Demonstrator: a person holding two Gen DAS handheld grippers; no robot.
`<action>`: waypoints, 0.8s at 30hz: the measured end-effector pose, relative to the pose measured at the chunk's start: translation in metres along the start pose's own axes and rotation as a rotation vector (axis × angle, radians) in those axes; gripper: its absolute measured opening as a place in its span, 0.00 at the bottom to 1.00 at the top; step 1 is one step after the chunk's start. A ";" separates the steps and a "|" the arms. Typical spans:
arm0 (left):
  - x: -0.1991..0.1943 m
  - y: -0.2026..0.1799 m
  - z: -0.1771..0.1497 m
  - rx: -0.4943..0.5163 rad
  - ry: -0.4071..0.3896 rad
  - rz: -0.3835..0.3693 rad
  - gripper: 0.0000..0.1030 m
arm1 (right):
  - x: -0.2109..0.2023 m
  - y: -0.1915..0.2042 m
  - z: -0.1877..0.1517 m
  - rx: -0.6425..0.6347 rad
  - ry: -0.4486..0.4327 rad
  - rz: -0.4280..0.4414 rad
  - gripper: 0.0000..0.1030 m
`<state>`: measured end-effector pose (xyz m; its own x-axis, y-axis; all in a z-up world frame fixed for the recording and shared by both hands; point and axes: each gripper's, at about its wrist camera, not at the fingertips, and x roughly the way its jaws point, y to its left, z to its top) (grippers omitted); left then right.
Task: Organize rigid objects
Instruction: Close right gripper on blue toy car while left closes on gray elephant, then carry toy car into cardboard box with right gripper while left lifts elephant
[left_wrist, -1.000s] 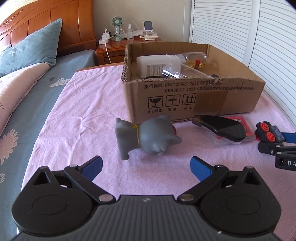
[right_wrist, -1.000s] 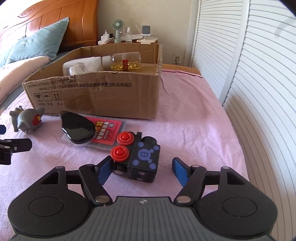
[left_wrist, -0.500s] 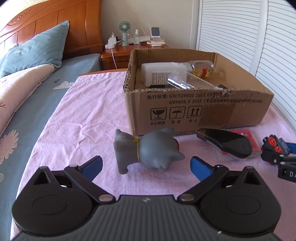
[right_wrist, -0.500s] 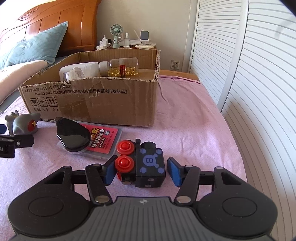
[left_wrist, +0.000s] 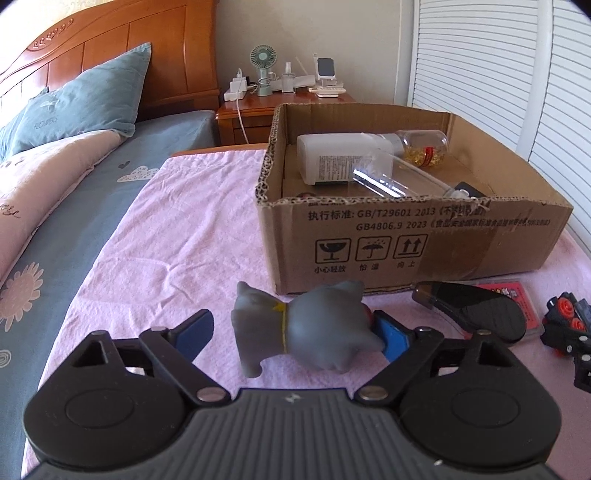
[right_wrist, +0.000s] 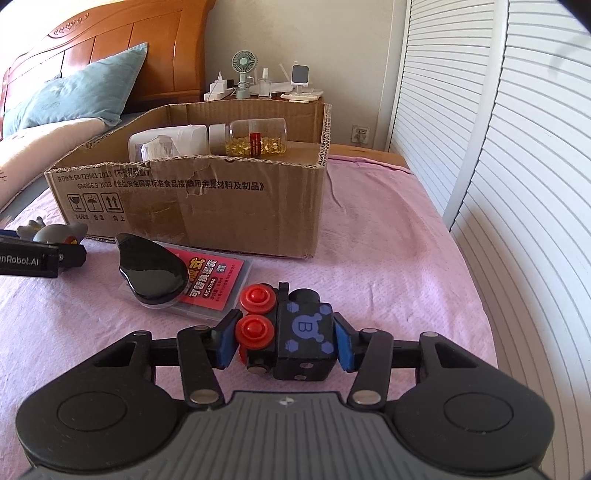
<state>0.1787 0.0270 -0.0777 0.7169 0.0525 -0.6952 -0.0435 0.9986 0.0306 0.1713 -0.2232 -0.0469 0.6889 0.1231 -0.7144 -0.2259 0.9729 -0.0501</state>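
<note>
While a grey toy cat (left_wrist: 310, 332) lies on its side on the pink bedspread (left_wrist: 177, 236), the left gripper (left_wrist: 295, 332) straddles it with jaws spread wide: the right blue pad sits against the cat's head, the left pad stands clear of its rump. Just beyond, a cardboard box (left_wrist: 424, 240) already holds a white bottle (left_wrist: 340, 162), a clear tube and a jar of yellow capsules (left_wrist: 424, 149). A black glasses case (left_wrist: 476, 310) rests on a red card pack to the right of the cat.

Seen from the right wrist, the right gripper (right_wrist: 286, 343) has its blue pads pressed on both sides of a black toy block with red buttons (right_wrist: 291, 332), which appears clamped while resting on the bedspread, near the front right corner of the box (right_wrist: 221, 210). The glasses case (right_wrist: 151, 273) and red card pack (right_wrist: 214, 280) lie just to its left, between block and box wall.

Judging by the layout, both toys are bound for the box. The left jaws should close across the cat's thick middle rather than its tapered head, squarely, so the rounded rubbery body does not squirt out. The block, held partly on its round buttons, looks liable to twist; a straight lift that clears the box's ragged front rim, then a low release in the open right half, would suit it best.
</note>
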 end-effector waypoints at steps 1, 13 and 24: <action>0.000 0.000 0.001 0.009 0.004 -0.014 0.80 | 0.000 0.000 0.000 -0.001 0.003 0.002 0.54; -0.012 0.005 0.005 0.151 0.022 -0.096 0.72 | -0.010 -0.009 0.005 -0.016 0.048 0.044 0.54; -0.040 0.014 0.001 0.264 0.089 -0.199 0.72 | -0.034 -0.015 0.015 -0.045 0.057 0.073 0.54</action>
<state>0.1503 0.0392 -0.0483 0.6291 -0.1329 -0.7659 0.2811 0.9575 0.0648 0.1613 -0.2389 -0.0114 0.6293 0.1806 -0.7559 -0.3052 0.9519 -0.0267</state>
